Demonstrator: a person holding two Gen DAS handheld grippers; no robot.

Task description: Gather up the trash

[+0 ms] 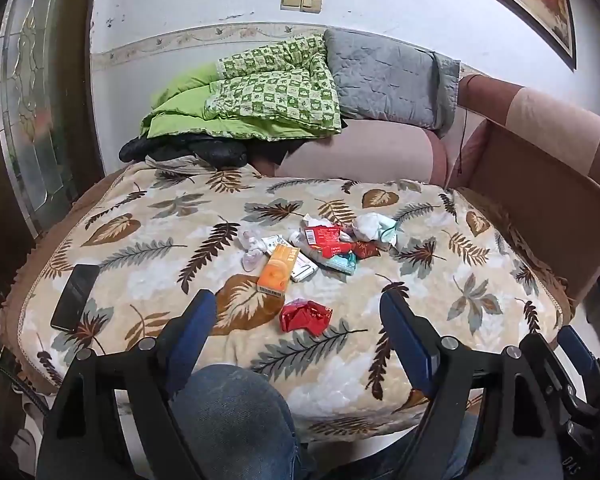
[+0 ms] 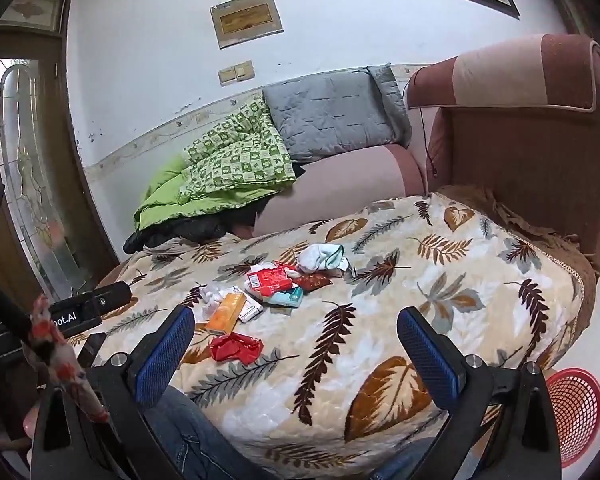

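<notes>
Both tongs, left [image 1: 298, 304] and right [image 2: 296, 322], gape wide and empty over a blanket [image 1: 148, 216] where wrappers [image 1: 306, 314], boxes [image 1: 278, 268] and tissues [image 1: 374, 228] lie uncollected; basket [image 2: 576, 412] nearby.

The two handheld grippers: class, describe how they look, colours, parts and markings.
Both the left gripper and right gripper have black frames, silver bolts and blue textured finger pads. The right-wrist view shows white lettering ending "ot.AI" on the left one's black body.

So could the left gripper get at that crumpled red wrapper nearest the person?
Probably yes. The left gripper is open and empty, and the red wrapper lies alone on the blanket just ahead between its fingers, with nothing covering it.
</notes>
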